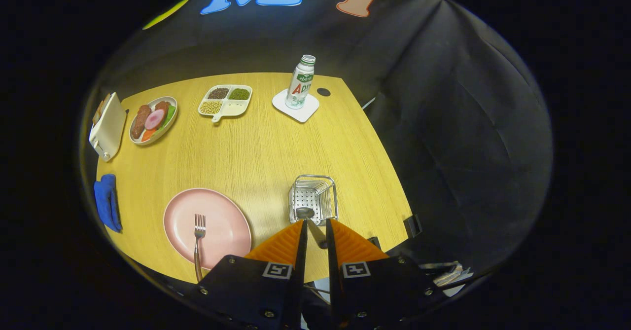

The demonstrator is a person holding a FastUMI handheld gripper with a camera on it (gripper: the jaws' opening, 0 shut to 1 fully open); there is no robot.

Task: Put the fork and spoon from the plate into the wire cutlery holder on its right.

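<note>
Gripper (316,229) clamps spoon (309,220) over holder (313,198); fork (198,241) beside.

Bottle (300,82), food dishes (153,120), blue cloth (106,201)

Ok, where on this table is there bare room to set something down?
The widest bare patch lies mid-table, between the divided tray and bottle beyond and the pink plate and wire holder nearer. A narrower gap lies between plate and holder. The far edge is crowded. The claw grips the spoon over the holder.
</note>
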